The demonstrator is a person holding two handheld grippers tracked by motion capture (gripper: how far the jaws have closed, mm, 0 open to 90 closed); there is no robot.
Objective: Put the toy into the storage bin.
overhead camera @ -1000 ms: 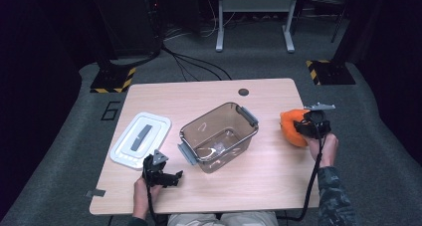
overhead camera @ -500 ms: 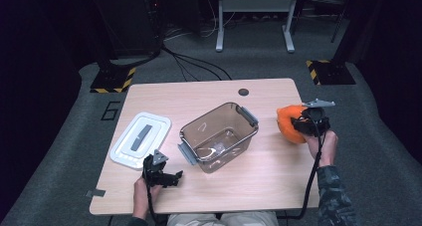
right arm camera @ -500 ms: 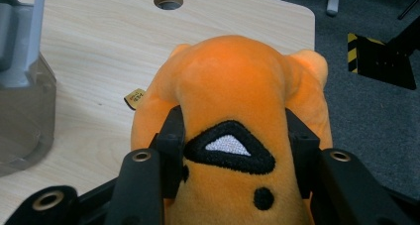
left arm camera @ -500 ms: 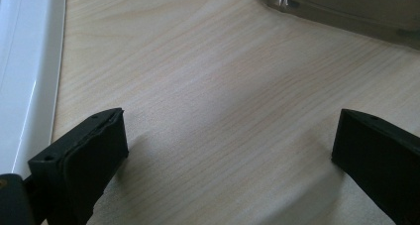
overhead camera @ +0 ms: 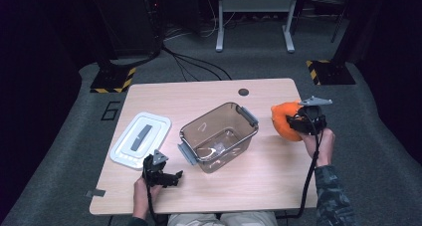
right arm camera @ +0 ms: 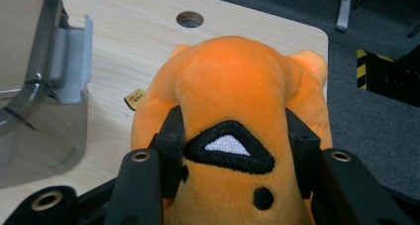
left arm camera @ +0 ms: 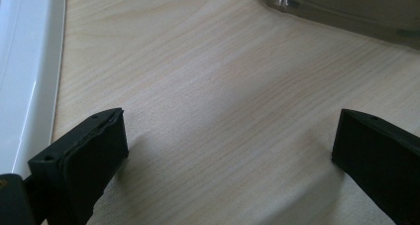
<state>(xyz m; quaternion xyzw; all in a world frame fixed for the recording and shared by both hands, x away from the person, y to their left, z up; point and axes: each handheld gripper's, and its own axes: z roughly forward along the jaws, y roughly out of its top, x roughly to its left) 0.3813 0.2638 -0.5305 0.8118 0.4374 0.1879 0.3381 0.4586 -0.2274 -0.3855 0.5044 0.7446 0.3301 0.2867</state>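
An orange plush toy [overhead camera: 285, 120] [right arm camera: 233, 101] hangs just above the table's right edge, and my right gripper [overhead camera: 297, 122] [right arm camera: 234, 150] is shut on it, jaws pressing into both its sides. A clear brown-tinted bin [overhead camera: 219, 135] with grey handles stands open in the table's middle; its wall and handle [right arm camera: 69, 61] show at the left of the right gripper view. The bin's white lid [overhead camera: 140, 139] [left arm camera: 25, 76] lies flat at the left. My left gripper [overhead camera: 168, 178] [left arm camera: 230, 155] rests low near the front left edge, open over bare wood.
The wooden table [overhead camera: 209, 99] has a round cable hole [overhead camera: 243, 92] [right arm camera: 190, 19] near its back edge. Beyond it is grey carpet with cables, a desk frame [overhead camera: 254, 17] and yellow-black striped stand feet [overhead camera: 113, 79].
My right gripper has lifted the orange plush a little and carried it slightly left toward the bin. The left gripper has stayed where it was.
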